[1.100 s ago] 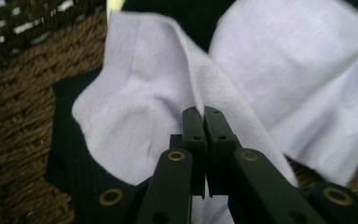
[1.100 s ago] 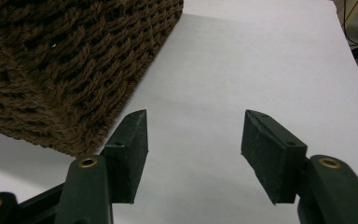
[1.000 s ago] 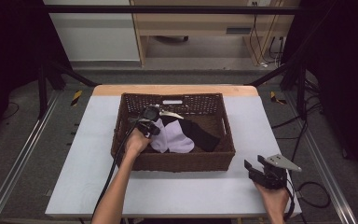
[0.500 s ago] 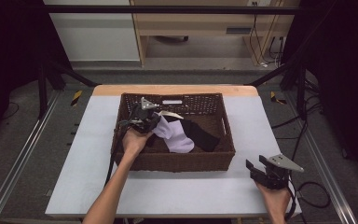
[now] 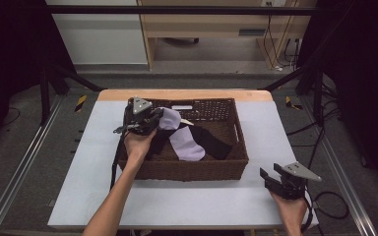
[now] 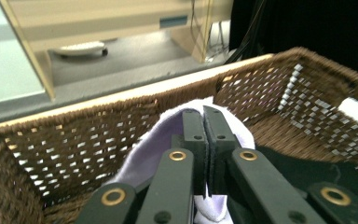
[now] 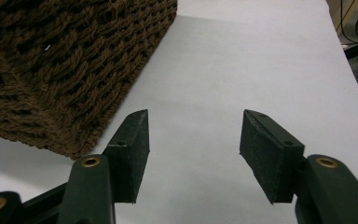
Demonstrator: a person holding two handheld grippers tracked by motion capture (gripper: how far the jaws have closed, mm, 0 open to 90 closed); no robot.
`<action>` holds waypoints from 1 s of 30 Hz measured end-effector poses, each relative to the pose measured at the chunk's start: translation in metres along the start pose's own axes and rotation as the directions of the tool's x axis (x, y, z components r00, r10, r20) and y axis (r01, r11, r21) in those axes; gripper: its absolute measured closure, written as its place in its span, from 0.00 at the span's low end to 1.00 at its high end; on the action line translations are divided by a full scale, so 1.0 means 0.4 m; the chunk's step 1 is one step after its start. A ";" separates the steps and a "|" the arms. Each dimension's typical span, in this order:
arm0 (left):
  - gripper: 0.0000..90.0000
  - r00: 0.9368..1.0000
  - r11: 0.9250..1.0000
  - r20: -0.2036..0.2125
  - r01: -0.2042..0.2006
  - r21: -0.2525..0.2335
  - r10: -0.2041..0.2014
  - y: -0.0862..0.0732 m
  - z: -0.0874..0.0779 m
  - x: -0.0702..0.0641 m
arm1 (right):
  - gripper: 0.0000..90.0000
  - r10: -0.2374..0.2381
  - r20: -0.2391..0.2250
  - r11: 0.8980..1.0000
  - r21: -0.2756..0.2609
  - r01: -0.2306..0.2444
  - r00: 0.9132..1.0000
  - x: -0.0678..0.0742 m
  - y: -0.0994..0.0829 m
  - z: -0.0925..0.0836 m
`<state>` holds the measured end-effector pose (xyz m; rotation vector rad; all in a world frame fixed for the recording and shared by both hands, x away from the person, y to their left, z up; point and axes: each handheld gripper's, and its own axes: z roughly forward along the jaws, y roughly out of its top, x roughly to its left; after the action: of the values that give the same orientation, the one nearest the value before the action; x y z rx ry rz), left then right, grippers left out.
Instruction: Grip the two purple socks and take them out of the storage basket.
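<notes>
White table bears wicker basket; grey floor around.

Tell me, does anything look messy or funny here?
A little. The lilac sock hangs half lifted, pinched by the left hand-held gripper, while a black sock lies crumpled across the basket. Nothing looks spilled or broken.

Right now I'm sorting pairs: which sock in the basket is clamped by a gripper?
The pale purple sock; the left gripper is shut on it. The black sock lies loose.
</notes>
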<state>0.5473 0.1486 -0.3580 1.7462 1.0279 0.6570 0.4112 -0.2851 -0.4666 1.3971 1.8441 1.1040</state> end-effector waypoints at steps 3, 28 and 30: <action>0.98 1.000 0.998 0.019 0.000 -0.057 0.001 0.014 -0.040 -0.006 | 0.47 0.004 -0.001 1.000 -0.001 -0.004 1.000 0.001 0.000 -0.001; 0.97 0.990 0.978 0.110 -0.070 -0.198 0.093 0.044 -0.297 -0.085 | 0.48 0.000 0.008 1.000 -0.004 0.000 1.000 0.000 0.000 -0.004; 0.97 0.988 0.977 0.119 -0.077 -0.199 0.102 0.040 -0.316 -0.094 | 0.48 -0.002 0.010 1.000 -0.004 0.002 1.000 0.001 -0.001 -0.003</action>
<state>0.4332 0.1723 -0.2938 1.6474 0.7742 0.6692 0.4099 -0.2852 -0.4662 1.3959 1.8355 1.0972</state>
